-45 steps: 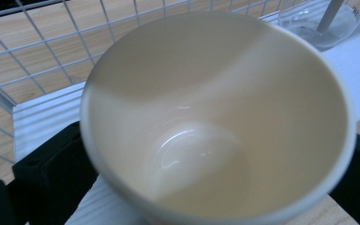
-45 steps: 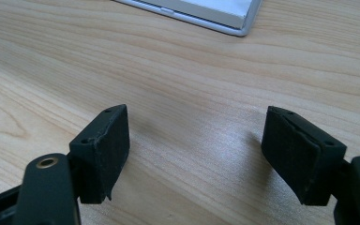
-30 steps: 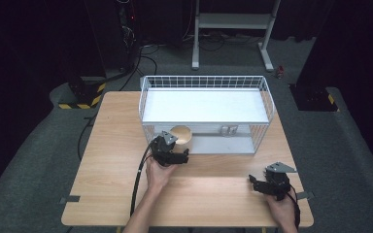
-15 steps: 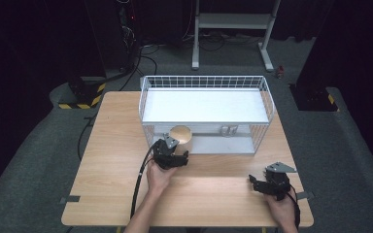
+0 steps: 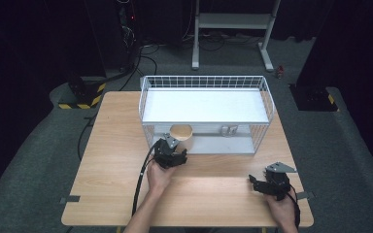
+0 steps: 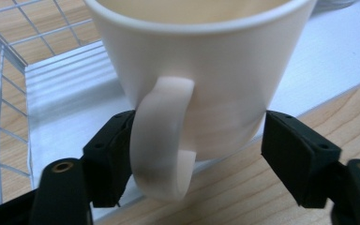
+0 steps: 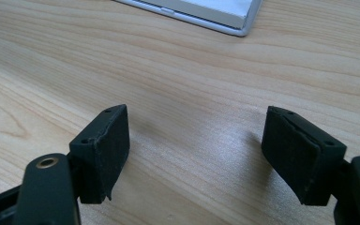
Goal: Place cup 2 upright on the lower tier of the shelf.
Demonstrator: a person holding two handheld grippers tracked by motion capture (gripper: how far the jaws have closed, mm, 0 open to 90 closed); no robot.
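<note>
Standing at the front edge of the white wire basket [image 5: 267, 97], near the middle of the tabletop [image 5: 107, 160], a cream mug [image 6: 201, 70] is bracketed by the left tongs [image 5: 171, 154]. Its handle [image 6: 161, 140] is turned toward the camera, against the left pad. The jaws have just been closing around the mug's base; a narrow gap is seen at the right pad, so no grasp is made yet. Bare wood is left open toward the tabletop's near edge. The right tongs [image 5: 264, 184] are held released, jaws apart, low over the near right corner.
</note>
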